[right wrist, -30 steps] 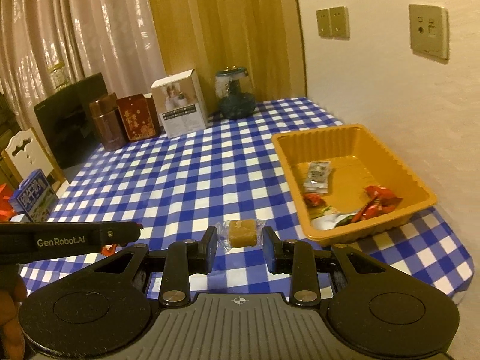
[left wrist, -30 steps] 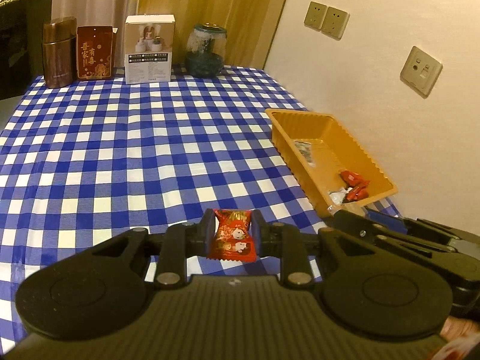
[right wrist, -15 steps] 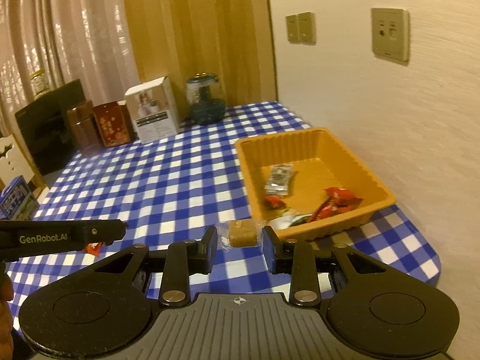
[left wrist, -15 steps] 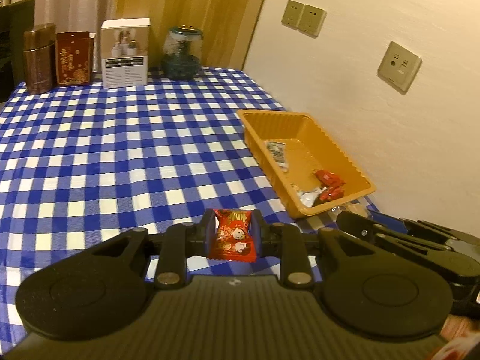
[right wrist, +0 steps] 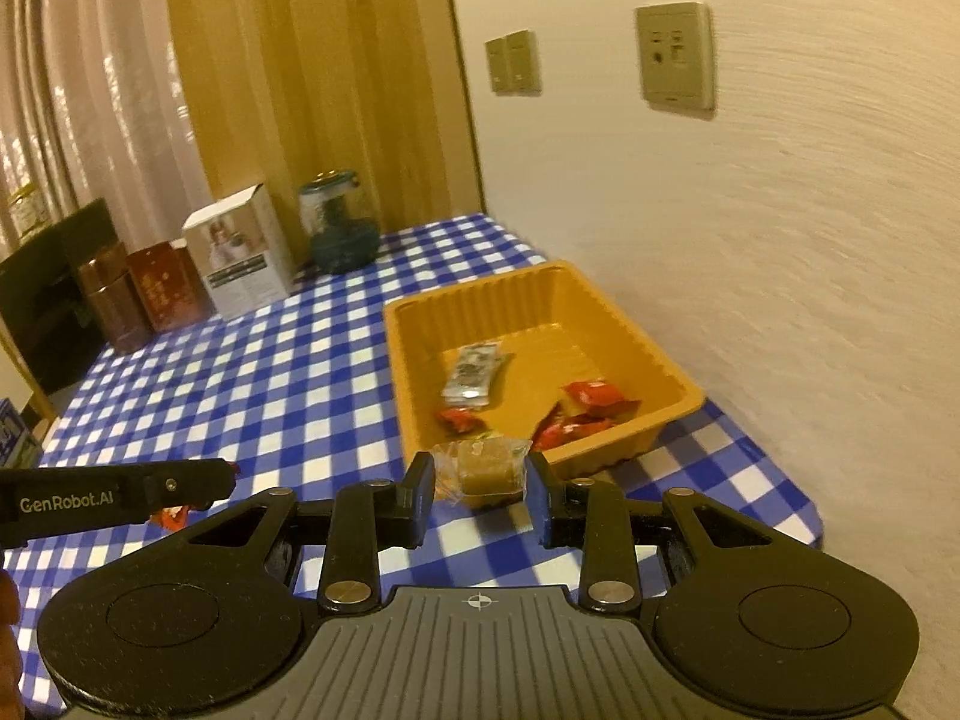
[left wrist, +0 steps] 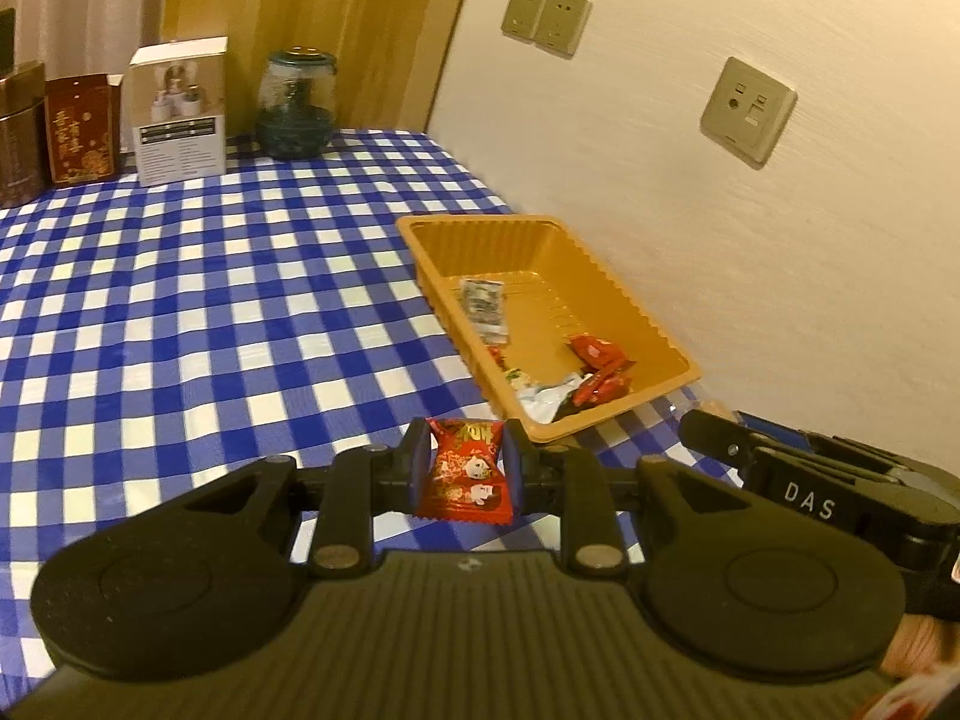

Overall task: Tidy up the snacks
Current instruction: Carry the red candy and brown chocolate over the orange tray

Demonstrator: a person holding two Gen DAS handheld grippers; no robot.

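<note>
Both grippers have come nearer to the tray (right wrist: 672,402) within the last second. The left gripper (left wrist: 467,468) is clamped on a red candy (left wrist: 467,471), the right gripper (right wrist: 479,477) on a brown candy (right wrist: 483,471). The tray lies just ahead, so dropping them in seems next.

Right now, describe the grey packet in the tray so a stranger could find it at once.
Find the orange tray on the blue checked tablecloth, beside the wall. The grey packet lies flat on the tray floor, near its left wall. It is the only long, grey-printed wrapper; the snacks nearer the front are red.
</note>
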